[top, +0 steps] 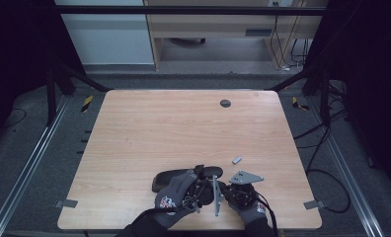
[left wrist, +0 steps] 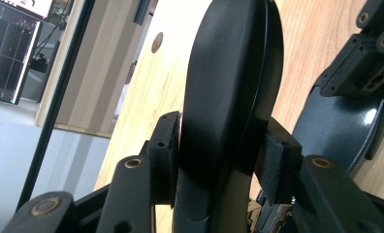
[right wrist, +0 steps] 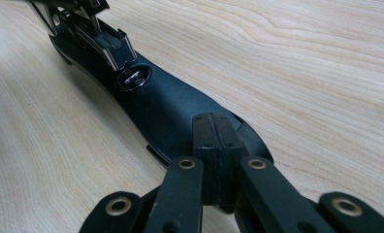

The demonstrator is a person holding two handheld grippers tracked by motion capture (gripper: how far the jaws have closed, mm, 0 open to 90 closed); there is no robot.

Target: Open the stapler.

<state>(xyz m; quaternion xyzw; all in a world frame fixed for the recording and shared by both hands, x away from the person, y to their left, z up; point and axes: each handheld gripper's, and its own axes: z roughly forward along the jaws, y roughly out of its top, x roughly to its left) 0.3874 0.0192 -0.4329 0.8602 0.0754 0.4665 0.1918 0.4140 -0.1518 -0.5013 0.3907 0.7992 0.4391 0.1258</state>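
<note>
Where the stapler lies: we find the stapler [top: 171, 178] near the front edge of the table [top: 183, 123], between both hands and swung open.
Stapler, look: black all over and long with rounded ends. We see a smooth matt top arm [left wrist: 229, 87] and a glossier flat base [right wrist: 166, 107].
Stapler, metal: in the right gripper view we see a small bright plate [right wrist: 134, 77] set in the base, with silver parts [right wrist: 98, 39] beyond it.
Stapler, pose: in the left gripper view the top arm stands on edge and the base lies flat on the wood beside it.
Left gripper: the left gripper [left wrist: 219, 155] is clamped on the top arm, one pad pressing each side.
Right gripper: the right gripper [right wrist: 216, 141] is closed, its pads meeting over the near end of the base. We cannot tell whether they pinch the rim.
Hands: the left hand [top: 176, 196] and right hand [top: 248, 202] are both in grey gloves, close together.
Count, staplers: one.
Count, grippers: two.
Count, gloved hands: two.
Count, loose bits: we see one grey piece [top: 237, 159], just beyond the right gripper and apart from the stapler.
Count, holes: one round hole [top: 225, 103] toward the far edge.
</note>
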